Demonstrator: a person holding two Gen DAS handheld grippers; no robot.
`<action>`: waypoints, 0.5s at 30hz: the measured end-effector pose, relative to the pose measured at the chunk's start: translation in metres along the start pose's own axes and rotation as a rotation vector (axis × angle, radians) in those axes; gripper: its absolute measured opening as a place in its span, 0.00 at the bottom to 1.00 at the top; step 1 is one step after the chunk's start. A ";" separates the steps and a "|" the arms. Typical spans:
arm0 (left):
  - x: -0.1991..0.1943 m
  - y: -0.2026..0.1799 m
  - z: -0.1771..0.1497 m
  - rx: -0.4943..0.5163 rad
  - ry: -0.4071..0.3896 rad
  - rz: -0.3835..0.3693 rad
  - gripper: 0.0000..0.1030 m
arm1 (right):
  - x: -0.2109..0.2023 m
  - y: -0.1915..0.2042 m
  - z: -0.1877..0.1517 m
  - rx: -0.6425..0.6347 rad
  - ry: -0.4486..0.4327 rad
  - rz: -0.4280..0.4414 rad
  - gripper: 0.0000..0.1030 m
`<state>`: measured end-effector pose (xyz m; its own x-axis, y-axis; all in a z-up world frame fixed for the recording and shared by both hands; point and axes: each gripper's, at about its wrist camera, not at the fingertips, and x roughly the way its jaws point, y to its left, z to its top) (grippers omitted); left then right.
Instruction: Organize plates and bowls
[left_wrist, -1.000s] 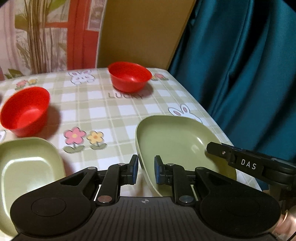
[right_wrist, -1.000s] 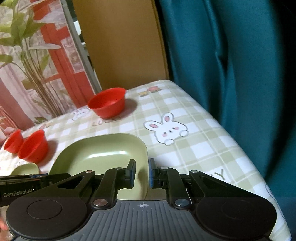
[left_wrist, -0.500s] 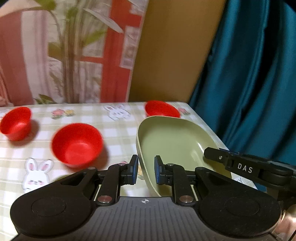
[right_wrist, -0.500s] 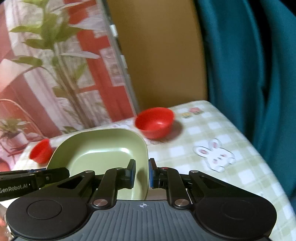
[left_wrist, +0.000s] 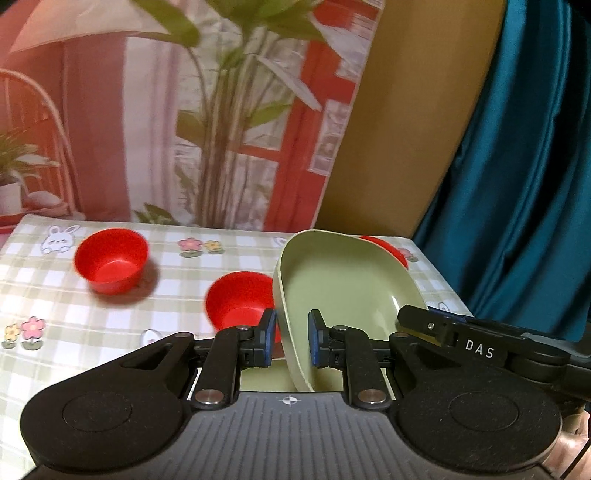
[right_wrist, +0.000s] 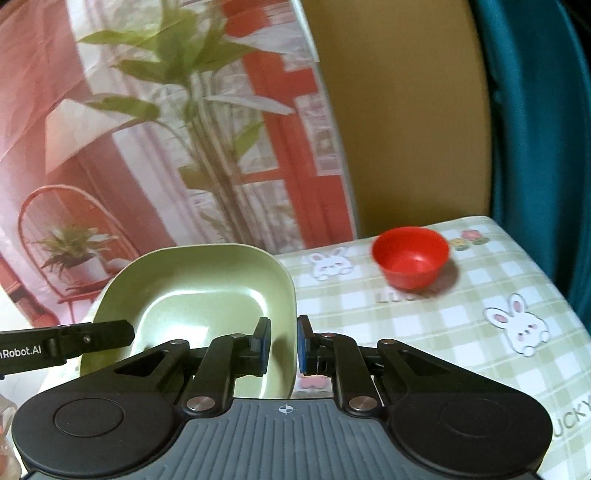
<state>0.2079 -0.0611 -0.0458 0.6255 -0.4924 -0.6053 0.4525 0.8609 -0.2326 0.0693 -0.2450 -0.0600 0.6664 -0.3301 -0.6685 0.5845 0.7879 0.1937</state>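
1. Black fingers with blue pads of the left gripper (left_wrist: 290, 341) pinch the left rim of a pale green, rounded-square plastic plate (left_wrist: 343, 288), which is lifted clear of the table and tilted.
2. Right gripper (right_wrist: 282, 345), built the same, clamps the opposite rim of that plate (right_wrist: 192, 295); each gripper's tip shows at the edge of the other's view.
3. Just behind the plate's left edge, in the left view, sits a red round plastic bowl (left_wrist: 236, 299), partly hidden by the plate.
4. Further left stands a second red bowl (left_wrist: 110, 264), well apart from the first.
5. A third red bowl (right_wrist: 410, 256) stands near the table's far right corner.
6. The bowls rest on a green-and-white checked tablecloth with rabbits and flowers (right_wrist: 443, 325).
7. Behind the table hang a printed backdrop of plants and red frames (left_wrist: 221, 110) and a teal curtain (left_wrist: 524, 166).
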 end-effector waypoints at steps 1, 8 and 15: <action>-0.002 0.005 -0.001 -0.003 -0.001 0.003 0.19 | 0.001 0.005 -0.001 -0.002 0.003 0.006 0.13; -0.010 0.029 -0.014 -0.026 0.009 0.018 0.19 | 0.012 0.028 -0.011 -0.032 0.034 0.018 0.13; -0.003 0.041 -0.028 -0.043 0.043 0.036 0.19 | 0.018 0.036 -0.021 -0.054 0.058 0.019 0.13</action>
<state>0.2073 -0.0206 -0.0749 0.6125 -0.4558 -0.6459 0.4020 0.8831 -0.2420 0.0929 -0.2120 -0.0801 0.6485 -0.2857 -0.7056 0.5451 0.8213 0.1684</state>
